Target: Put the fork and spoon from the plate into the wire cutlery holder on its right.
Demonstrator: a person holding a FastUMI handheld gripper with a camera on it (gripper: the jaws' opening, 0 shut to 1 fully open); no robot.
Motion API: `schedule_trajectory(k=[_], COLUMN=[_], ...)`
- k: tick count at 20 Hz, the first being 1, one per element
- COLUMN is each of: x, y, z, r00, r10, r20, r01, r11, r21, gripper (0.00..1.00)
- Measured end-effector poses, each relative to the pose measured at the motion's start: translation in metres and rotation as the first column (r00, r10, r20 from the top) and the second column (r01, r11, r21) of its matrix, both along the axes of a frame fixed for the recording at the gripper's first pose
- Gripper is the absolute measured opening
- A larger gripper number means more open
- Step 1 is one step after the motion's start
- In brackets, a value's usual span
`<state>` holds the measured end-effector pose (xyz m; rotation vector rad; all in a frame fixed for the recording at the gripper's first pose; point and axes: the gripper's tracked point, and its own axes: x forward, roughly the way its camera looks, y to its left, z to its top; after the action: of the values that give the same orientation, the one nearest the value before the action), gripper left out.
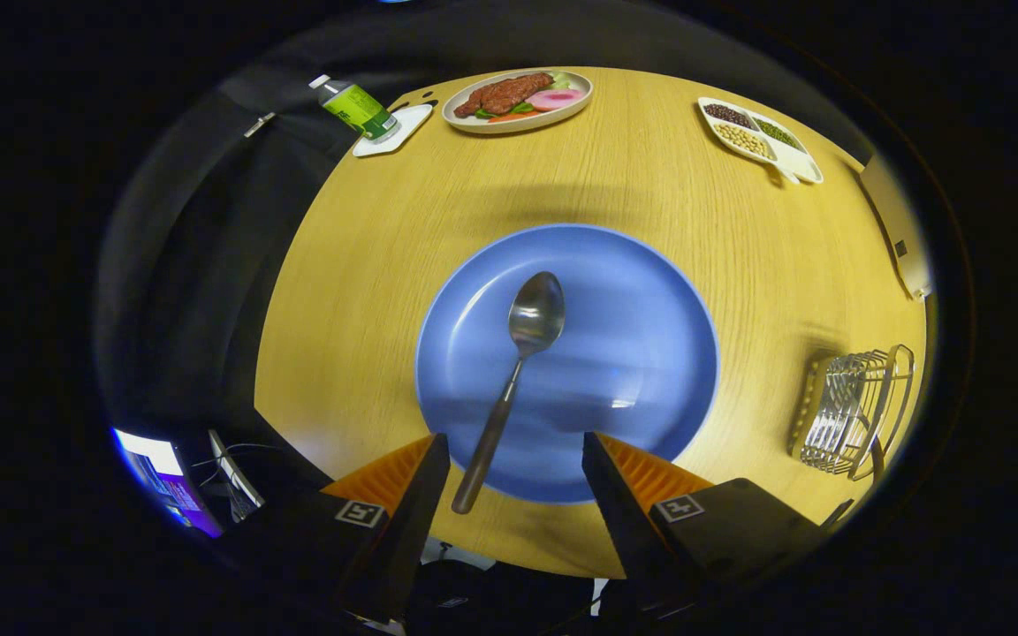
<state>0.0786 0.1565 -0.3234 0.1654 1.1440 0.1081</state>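
One spoon (518,371) handle between open jaws

No readable text, bottle (356,109) label too small, claw (516,455) markers wordless

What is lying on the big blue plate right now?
Only a spoon lies on the blue plate, its handle between the open gripper fingers. The plate surface under the spoon is hidden.
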Motion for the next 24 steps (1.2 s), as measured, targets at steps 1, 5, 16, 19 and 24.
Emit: schedule_trajectory(k=[1, 5, 16, 19, 24], x=[0.002, 0.003, 0.000, -0.004, -0.017], y=[0.003, 0.015, 0.009, 0.016, 0.003], z=[-0.004, -0.018, -0.033, -0.032, -0.024], r00=[1.000, 0.998, 0.988, 0.998, 0.999], r10=[-0.007, -0.036, -0.113, -0.011, 0.010], r20=[-0.010, -0.060, -0.105, -0.058, -0.032], r01=[0.007, 0.037, 0.121, 0.019, -0.005], r11=[1.000, 0.999, 0.990, 0.991, 0.989], r21=[0.003, 0.015, 0.078, 0.135, 0.149], gripper=[0.88, 0.65, 0.16, 0.11, 0.08])
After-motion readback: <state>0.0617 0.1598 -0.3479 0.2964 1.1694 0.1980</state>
